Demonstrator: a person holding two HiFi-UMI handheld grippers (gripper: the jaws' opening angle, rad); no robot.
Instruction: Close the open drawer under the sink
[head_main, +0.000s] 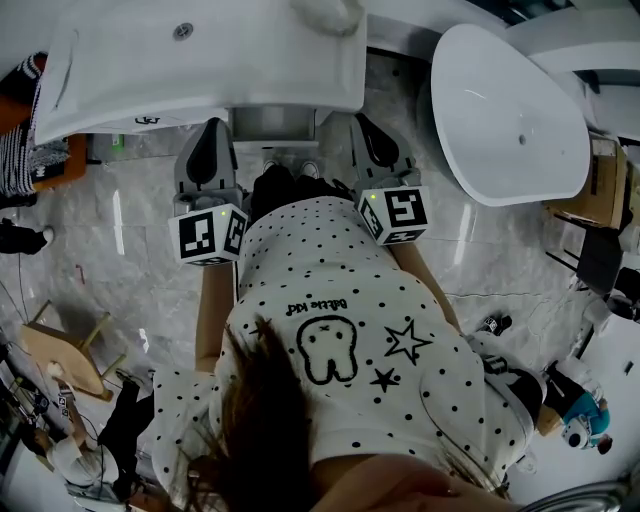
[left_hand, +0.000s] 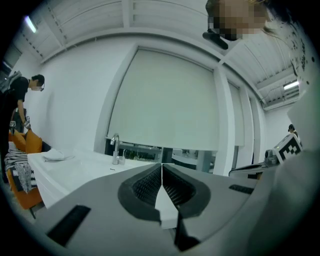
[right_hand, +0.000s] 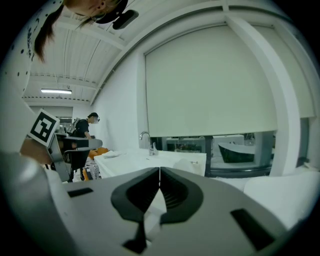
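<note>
In the head view the white sink unit (head_main: 200, 60) fills the top. Under its front edge a pale strip of the drawer (head_main: 275, 123) shows between my two grippers; how far it stands out I cannot tell. My left gripper (head_main: 207, 138) points at the unit just left of that strip, my right gripper (head_main: 372, 132) just right of it. Both are shut with nothing between the pads. The left gripper (left_hand: 161, 169) looks level over the white sink top (left_hand: 70, 167) with its tap (left_hand: 115, 149). The right gripper (right_hand: 159, 173) sees the same top (right_hand: 150, 159) and tap (right_hand: 145, 138).
A white freestanding bathtub (head_main: 510, 110) stands at the right, a wooden stool (head_main: 65, 355) on the marble floor at the lower left. A person in dark clothes (left_hand: 20, 97) stands beyond the sink's far end, beside an orange seat (left_hand: 27, 145).
</note>
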